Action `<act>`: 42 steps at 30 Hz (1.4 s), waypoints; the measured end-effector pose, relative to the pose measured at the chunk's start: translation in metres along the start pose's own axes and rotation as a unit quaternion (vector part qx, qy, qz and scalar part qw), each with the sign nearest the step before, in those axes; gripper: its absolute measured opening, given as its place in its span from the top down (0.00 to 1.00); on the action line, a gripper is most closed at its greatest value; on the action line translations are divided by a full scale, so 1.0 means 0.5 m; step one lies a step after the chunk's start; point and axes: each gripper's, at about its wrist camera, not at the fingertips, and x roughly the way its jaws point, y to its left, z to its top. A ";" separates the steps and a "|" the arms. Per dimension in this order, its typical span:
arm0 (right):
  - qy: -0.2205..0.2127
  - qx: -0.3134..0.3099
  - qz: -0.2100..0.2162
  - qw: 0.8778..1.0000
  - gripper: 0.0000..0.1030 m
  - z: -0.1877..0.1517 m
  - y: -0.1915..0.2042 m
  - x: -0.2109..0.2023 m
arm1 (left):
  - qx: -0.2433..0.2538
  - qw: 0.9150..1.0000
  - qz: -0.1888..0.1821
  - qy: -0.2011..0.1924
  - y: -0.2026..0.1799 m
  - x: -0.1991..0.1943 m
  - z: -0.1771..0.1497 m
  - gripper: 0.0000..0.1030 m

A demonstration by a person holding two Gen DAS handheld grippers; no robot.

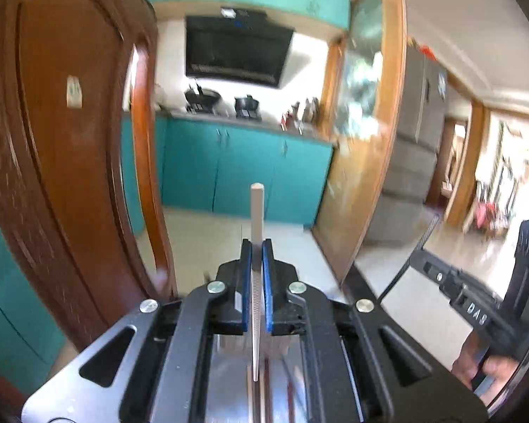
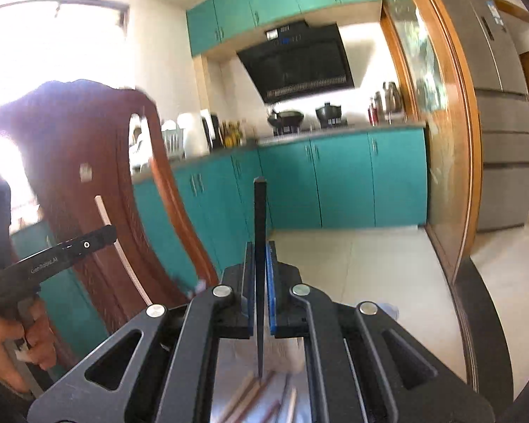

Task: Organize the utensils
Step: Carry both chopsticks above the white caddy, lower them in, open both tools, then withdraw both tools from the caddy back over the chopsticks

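The left claw [image 1: 257, 246] is clamped on a pale chopstick [image 1: 256, 218] that stands upright between its blue pads. The right claw [image 2: 261, 248] grips a black chopstick [image 2: 260, 218] the same way. More chopsticks [image 2: 250, 398] lie blurred below, in front of teal cabinets [image 2: 335, 179].

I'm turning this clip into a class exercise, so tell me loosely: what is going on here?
A person holds a two-finger gripper in each hand, sorting utensils in a kitchen. The left gripper is shut on a pale chopstick, the right gripper on a black chopstick. Both sticks are raised toward the teal cabinets. More chopsticks lie blurred on a shiny surface below, beside a wooden chair.
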 end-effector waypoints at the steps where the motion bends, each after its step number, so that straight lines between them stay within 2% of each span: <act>1: -0.007 0.000 0.000 1.000 0.94 0.012 0.002 0.010 | -0.010 1.000 0.000 -0.014 0.002 0.003 0.013 0.93; 5: -0.055 -0.004 -0.010 0.998 0.94 0.054 0.019 0.055 | -0.050 0.996 0.015 -0.070 0.031 0.037 0.045 0.93; 8: -0.079 -0.010 -0.024 0.997 0.94 0.056 0.026 0.087 | -0.060 0.994 0.032 -0.088 0.035 0.077 0.034 0.93; 11: -0.058 -0.025 -0.035 0.997 0.94 0.026 0.027 0.138 | -0.048 0.995 0.049 -0.070 0.038 0.140 0.013 0.93; 14: -0.022 -0.049 -0.036 0.998 0.94 -0.018 0.028 0.183 | -0.027 0.997 0.060 -0.033 0.033 0.208 -0.016 0.93; 17: 0.005 -0.069 -0.044 0.997 0.94 -0.058 0.034 0.201 | -0.011 0.998 0.061 -0.004 0.025 0.232 -0.048 0.93; 19: 0.007 -0.077 -0.049 0.996 0.91 -0.073 0.036 0.194 | -0.004 0.998 0.060 0.005 0.021 0.233 -0.060 0.93; 21: 0.000 -0.083 -0.048 0.995 0.80 -0.074 0.038 0.175 | 0.006 0.998 0.062 0.005 0.014 0.225 -0.066 0.93; 26: -0.063 -0.102 -0.048 0.992 0.68 -0.070 0.055 0.071 | 0.016 0.998 0.049 -0.018 0.011 0.171 -0.074 0.89; 29: -0.089 -0.115 -0.035 0.989 0.67 -0.093 0.063 -0.001 | 0.033 0.997 0.053 -0.040 0.006 0.125 -0.089 0.84; 31: -0.085 -0.116 -0.024 0.989 0.67 -0.123 0.060 -0.033 | 0.041 0.997 0.057 -0.045 0.005 0.094 -0.109 0.83; 33: -0.054 -0.121 -0.010 0.991 0.67 -0.163 0.057 -0.043 | 0.042 0.997 0.056 -0.038 0.012 0.075 -0.132 0.83; 35: -0.002 -0.129 -0.012 0.992 0.67 -0.210 0.052 -0.032 | 0.051 0.996 0.064 -0.017 0.021 0.064 -0.163 0.83; 37: 0.079 -0.121 -0.003 0.989 0.67 -0.254 0.038 0.003 | 0.056 0.996 0.073 0.008 0.034 0.066 -0.191 0.83; 39: 0.188 -0.097 -0.002 0.977 0.67 -0.308 0.015 0.055 | 0.049 0.995 0.077 0.046 0.053 0.072 -0.219 0.83; 42: 0.306 -0.047 -0.028 0.950 0.67 -0.378 -0.030 0.117 | 0.029 0.987 0.067 0.141 0.085 0.111 -0.266 0.83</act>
